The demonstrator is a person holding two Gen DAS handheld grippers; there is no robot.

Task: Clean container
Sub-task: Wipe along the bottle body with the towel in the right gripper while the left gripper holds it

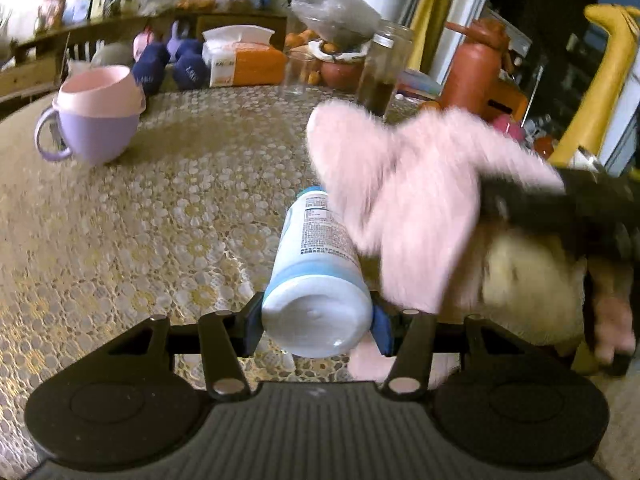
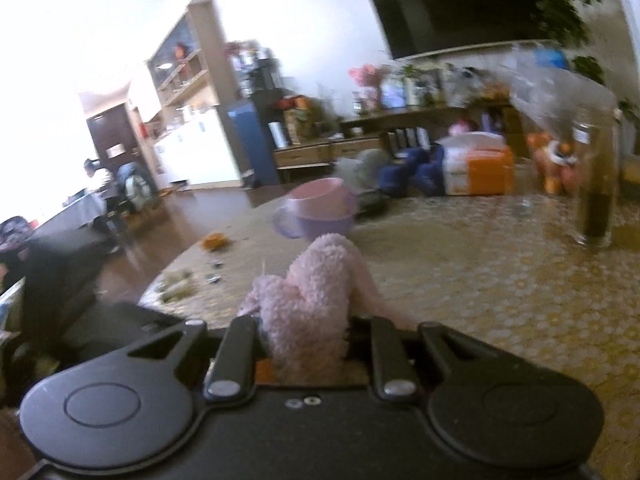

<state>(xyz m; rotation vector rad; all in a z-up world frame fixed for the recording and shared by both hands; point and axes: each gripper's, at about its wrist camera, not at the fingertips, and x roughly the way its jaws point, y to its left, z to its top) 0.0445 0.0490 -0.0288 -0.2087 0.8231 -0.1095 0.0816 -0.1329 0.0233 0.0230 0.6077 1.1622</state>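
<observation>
My left tool (image 1: 318,326) grips the white bottle (image 1: 316,276) base-first, above the worktop (image 1: 140,220). My right tool (image 2: 306,334) clamps the pink cloth (image 2: 312,300), draped against the bottle's side. Only the right view shows scraps (image 2: 178,286) near the purple cup (image 2: 316,210).

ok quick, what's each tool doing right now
left tool: closed on the white bottle, held on its side.
right tool: closed on the pink fluffy cloth.
</observation>
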